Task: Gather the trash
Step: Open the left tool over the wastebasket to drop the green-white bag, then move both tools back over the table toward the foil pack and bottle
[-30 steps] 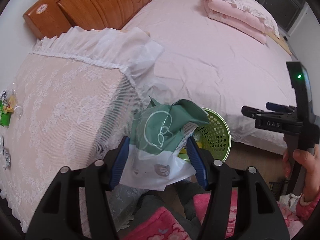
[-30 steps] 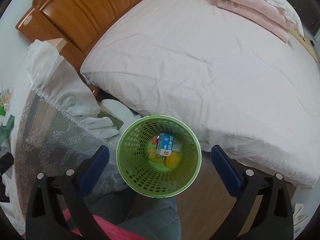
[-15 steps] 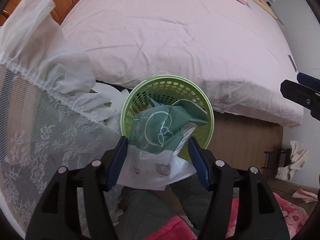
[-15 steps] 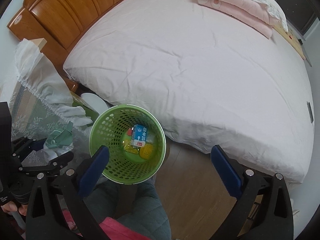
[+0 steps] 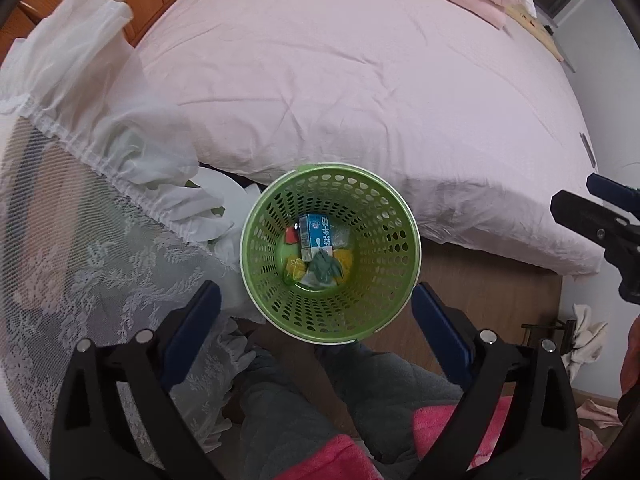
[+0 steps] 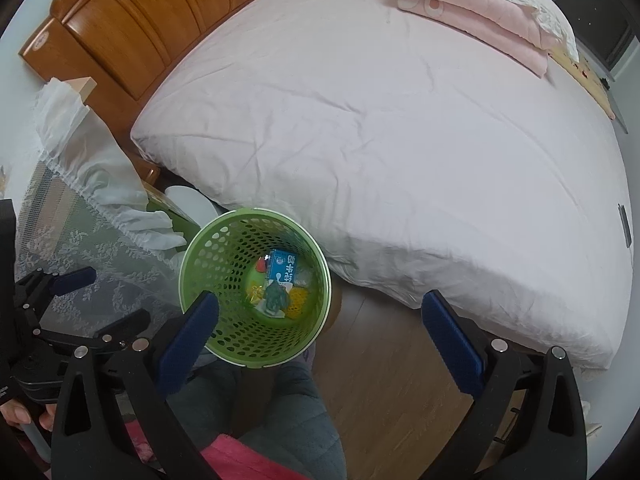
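A green perforated trash basket (image 5: 384, 292) stands on the floor beside the bed; it also shows in the right wrist view (image 6: 224, 336). Inside lie a blue and white carton (image 5: 316, 236), yellow scraps and the green and white wrapper (image 5: 326, 270), which the right wrist view also shows (image 6: 276, 298). My left gripper (image 5: 316, 328) hangs open and empty right above the basket. My right gripper (image 6: 320, 336) is open and empty, above the basket's right side and the floor.
A pink bed (image 5: 360, 80) with a wooden headboard (image 6: 140, 28) fills the far side. A lace-covered table (image 5: 80, 260) stands at the left. The person's knees (image 5: 320, 400) are below the basket. Wooden floor (image 6: 392, 380) lies at the right.
My left gripper opened and the green and white wrapper dropped into the basket. The right gripper drifted a little right, still open.
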{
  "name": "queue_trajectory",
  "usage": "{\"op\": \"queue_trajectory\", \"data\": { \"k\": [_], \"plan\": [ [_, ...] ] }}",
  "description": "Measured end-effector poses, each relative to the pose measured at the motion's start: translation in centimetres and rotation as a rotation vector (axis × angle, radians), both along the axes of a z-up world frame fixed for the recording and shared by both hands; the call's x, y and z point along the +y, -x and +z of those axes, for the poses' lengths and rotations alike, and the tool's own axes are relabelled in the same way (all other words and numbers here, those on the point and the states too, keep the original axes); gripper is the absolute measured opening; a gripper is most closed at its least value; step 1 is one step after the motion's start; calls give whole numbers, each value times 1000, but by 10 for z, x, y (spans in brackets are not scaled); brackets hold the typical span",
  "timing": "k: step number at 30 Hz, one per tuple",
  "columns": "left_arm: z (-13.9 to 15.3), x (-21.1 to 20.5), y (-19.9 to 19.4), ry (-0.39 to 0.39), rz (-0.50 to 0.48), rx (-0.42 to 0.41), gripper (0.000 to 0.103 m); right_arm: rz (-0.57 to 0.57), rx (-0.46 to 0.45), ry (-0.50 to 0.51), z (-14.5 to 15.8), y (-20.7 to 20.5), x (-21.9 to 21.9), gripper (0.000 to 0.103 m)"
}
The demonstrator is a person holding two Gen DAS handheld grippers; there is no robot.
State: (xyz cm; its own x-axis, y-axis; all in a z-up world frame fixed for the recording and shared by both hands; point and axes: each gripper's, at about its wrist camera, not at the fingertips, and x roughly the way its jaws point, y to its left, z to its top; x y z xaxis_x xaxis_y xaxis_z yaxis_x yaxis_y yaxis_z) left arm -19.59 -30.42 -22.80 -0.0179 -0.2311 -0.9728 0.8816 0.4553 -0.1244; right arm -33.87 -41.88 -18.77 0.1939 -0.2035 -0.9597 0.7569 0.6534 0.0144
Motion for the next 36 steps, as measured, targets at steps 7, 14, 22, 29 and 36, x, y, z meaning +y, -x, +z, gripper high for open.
{"op": "queue_trajectory", "data": {
  "k": [7,14,22,29,36],
  "plan": [
    [68,40,-29,90,129,-134,92,71,-100,26,28,-15,7,101],
    [130,93,-67,171,285,-230,95,180,-201,70,71,-54,29,101],
    [167,166,-114,197,478,-319,95,311,-322,92,118,-109,64,101],
    [167,214,-143,187,613,-305,95,428,-326,93,125,-156,96,101],
    [162,240,-159,156,674,-324,95,504,-329,72,123,-186,118,101]
  ]
}}
